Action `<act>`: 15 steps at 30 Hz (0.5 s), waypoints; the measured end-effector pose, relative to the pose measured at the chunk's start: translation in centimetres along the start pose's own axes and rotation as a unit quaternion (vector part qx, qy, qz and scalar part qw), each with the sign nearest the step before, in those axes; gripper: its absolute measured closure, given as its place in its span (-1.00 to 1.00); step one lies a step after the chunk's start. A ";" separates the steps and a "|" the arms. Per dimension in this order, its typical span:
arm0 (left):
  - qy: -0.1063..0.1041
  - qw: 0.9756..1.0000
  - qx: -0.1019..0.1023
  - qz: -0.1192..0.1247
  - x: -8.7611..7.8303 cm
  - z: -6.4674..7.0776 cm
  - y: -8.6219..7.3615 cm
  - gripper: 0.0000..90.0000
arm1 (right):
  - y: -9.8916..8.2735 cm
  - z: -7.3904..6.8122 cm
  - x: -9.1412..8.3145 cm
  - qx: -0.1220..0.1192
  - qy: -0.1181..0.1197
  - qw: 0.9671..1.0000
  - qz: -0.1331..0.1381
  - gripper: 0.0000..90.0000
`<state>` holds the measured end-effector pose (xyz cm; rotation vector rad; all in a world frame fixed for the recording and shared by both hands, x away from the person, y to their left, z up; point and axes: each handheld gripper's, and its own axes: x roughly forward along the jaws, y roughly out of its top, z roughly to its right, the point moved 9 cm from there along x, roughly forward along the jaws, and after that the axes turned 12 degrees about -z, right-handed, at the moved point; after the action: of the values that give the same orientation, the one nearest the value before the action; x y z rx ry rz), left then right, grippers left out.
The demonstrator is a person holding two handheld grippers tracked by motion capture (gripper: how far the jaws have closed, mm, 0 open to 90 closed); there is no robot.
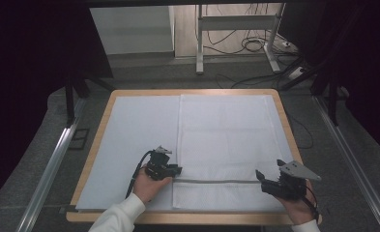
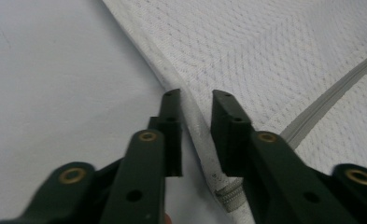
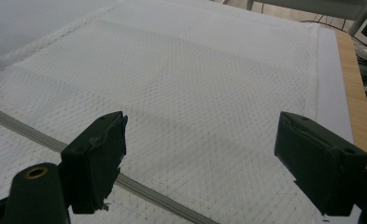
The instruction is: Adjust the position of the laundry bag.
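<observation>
A white waffle-weave towel [image 1: 224, 140] lies flat on the right half of the table, with a grey stripe [image 1: 216, 181] running across it near the front. My left gripper [image 1: 178, 170] is at the towel's left edge, where the stripe ends. In the left gripper view the jaws [image 2: 195, 100] stand a narrow gap apart, with the towel's hem [image 2: 197, 126] lying flat between them and no pad pressing on it. My right gripper [image 1: 260, 176] sits at the stripe's right end. Its jaws [image 3: 200, 135] are wide open over the towel [image 3: 195, 70], with nothing between them.
The towel rests on a pale sheet [image 1: 139, 130] that covers a wooden-rimmed table [image 1: 98, 140]. Metal rails [image 1: 52, 164] run along both sides. A desk frame and cables [image 1: 255, 43] stand on the floor beyond the far edge.
</observation>
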<state>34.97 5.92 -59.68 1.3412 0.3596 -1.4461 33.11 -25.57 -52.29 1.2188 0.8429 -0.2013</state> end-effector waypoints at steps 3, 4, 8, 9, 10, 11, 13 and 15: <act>0.001 1.000 0.012 -0.003 0.1 0.0 -0.1 0.86 | 0.0 0.0 0.1 0.000 0.001 1.000 0.000 -0.65; 0.001 1.000 0.012 -0.003 0.1 0.0 0.0 0.89 | 0.0 0.1 0.1 0.001 0.000 1.000 -0.001 -0.64; -0.003 1.000 0.015 -0.003 0.1 0.1 0.0 0.95 | 0.0 0.2 0.0 0.004 0.001 1.000 -0.005 -0.64; -0.003 1.000 0.016 -0.003 0.1 0.1 -0.1 0.96 | -0.1 0.3 0.1 0.005 0.001 1.000 -0.008 -0.64; -0.004 1.000 0.016 -0.003 0.1 0.2 -0.1 0.97 | -0.1 0.3 0.1 0.005 0.001 1.000 -0.012 -0.65; -0.004 1.000 0.017 -0.002 0.1 0.2 -0.1 0.97 | -0.2 0.3 0.2 0.004 0.001 1.000 -0.015 -0.64; -0.006 1.000 0.018 -0.002 0.1 0.2 -0.1 0.97 | -0.3 0.6 0.3 0.008 0.000 1.000 -0.023 -0.61; -0.007 1.000 0.018 -0.001 0.1 0.2 0.0 0.98 | -0.3 0.9 0.3 0.015 0.003 1.000 -0.027 -0.57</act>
<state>34.87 5.73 -59.74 1.3594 0.3272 -1.4701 33.58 -26.44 -52.63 1.2267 0.8811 -0.2540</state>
